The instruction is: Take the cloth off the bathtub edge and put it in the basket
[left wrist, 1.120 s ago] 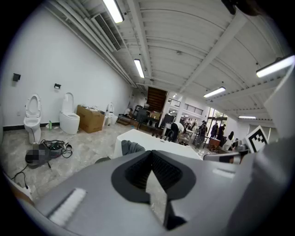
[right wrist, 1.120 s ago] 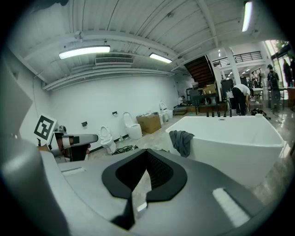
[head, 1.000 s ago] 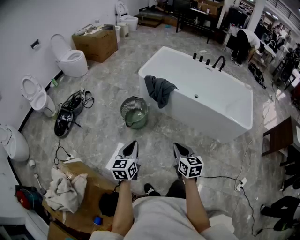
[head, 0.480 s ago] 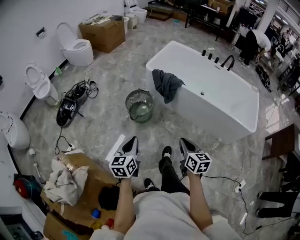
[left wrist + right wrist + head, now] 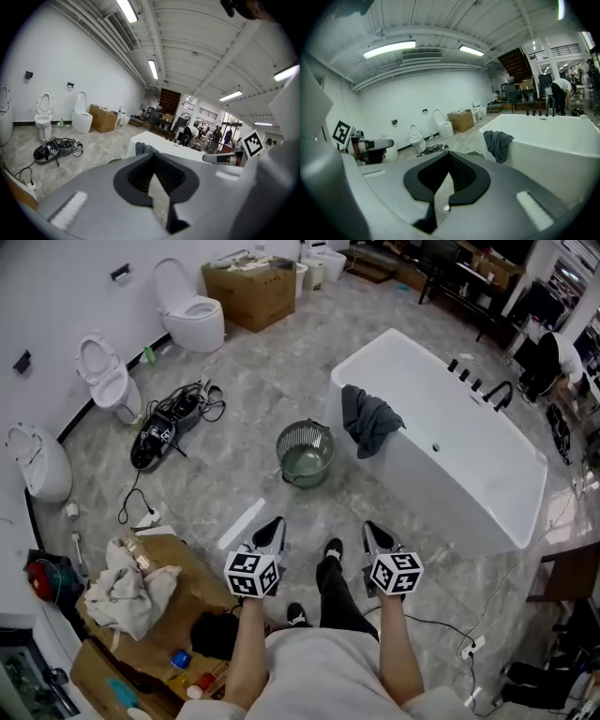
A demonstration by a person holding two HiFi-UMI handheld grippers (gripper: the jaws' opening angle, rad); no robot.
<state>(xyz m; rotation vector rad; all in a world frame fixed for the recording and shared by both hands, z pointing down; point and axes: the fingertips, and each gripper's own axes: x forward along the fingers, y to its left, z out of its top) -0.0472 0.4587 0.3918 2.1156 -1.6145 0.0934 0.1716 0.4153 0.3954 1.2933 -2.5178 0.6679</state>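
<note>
A dark grey cloth (image 5: pixel 370 420) hangs over the near-left edge of the white bathtub (image 5: pixel 469 465). A round green wire basket (image 5: pixel 306 452) stands on the floor just left of it. My left gripper (image 5: pixel 274 524) and right gripper (image 5: pixel 372 529) are held side by side in front of me, short of the basket, both shut and empty. In the right gripper view the cloth (image 5: pixel 498 144) hangs on the tub (image 5: pixel 555 140) beyond the right gripper (image 5: pixel 449 154). The left gripper (image 5: pixel 153 156) points toward the cloth (image 5: pixel 145 149).
Toilets (image 5: pixel 194 320) and a cardboard box (image 5: pixel 261 292) line the left wall. A black tangle of cables (image 5: pixel 169 423) lies on the floor. Cardboard with rags (image 5: pixel 131 601) sits at lower left. My foot (image 5: pixel 332 549) is between the grippers. A cable (image 5: pixel 450 629) runs at right.
I have stepped forward: one leg now shows between the grippers. The tub, cloth and basket sit nearer and further right in the head view. Both grippers stay shut.
</note>
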